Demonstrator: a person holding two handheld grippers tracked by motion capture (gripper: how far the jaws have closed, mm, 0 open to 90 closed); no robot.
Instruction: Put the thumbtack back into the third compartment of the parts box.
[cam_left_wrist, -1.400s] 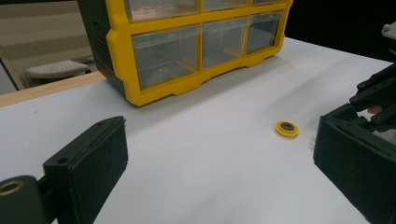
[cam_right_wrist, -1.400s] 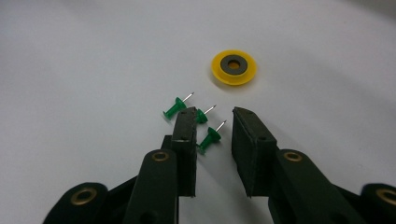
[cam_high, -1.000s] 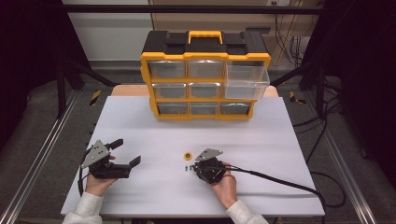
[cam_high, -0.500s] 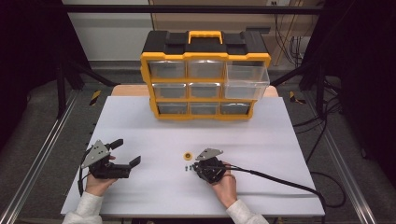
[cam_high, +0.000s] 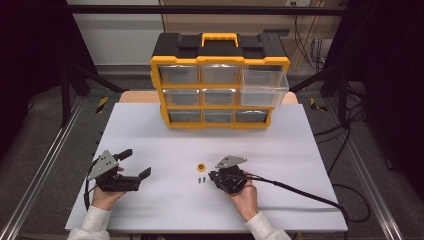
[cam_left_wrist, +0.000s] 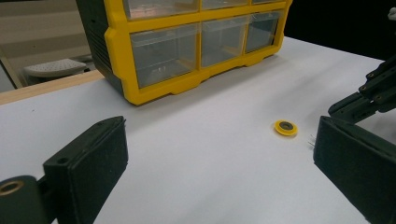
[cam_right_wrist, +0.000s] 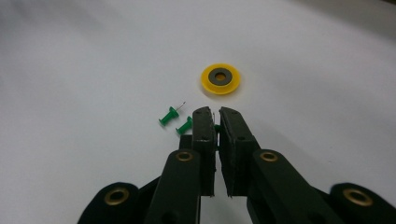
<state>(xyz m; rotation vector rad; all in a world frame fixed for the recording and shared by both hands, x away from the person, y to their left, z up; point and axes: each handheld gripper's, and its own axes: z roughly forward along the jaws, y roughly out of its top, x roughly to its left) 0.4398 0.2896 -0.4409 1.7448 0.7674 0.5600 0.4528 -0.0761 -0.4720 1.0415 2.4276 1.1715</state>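
Observation:
My right gripper (cam_right_wrist: 215, 114) points down at the white table (cam_high: 150, 125), shut on a green push pin (cam_right_wrist: 217, 127) that shows as a sliver between its tips. Two more green push pins (cam_right_wrist: 168, 115) lie just left of the tips. A yellow disc with a dark centre (cam_right_wrist: 220, 78) lies a little beyond them; the high view has it (cam_high: 201, 166) just left of the right gripper (cam_high: 212, 176). My left gripper (cam_high: 136, 162) rests near the table's left front, open with nothing between its jaws (cam_left_wrist: 219, 135).
A yellow and black drawer organizer (cam_high: 220, 80) stands at the back of the table, its top right clear drawer (cam_high: 264, 86) pulled out. The right gripper's cable (cam_high: 300, 192) trails off to the right across the table.

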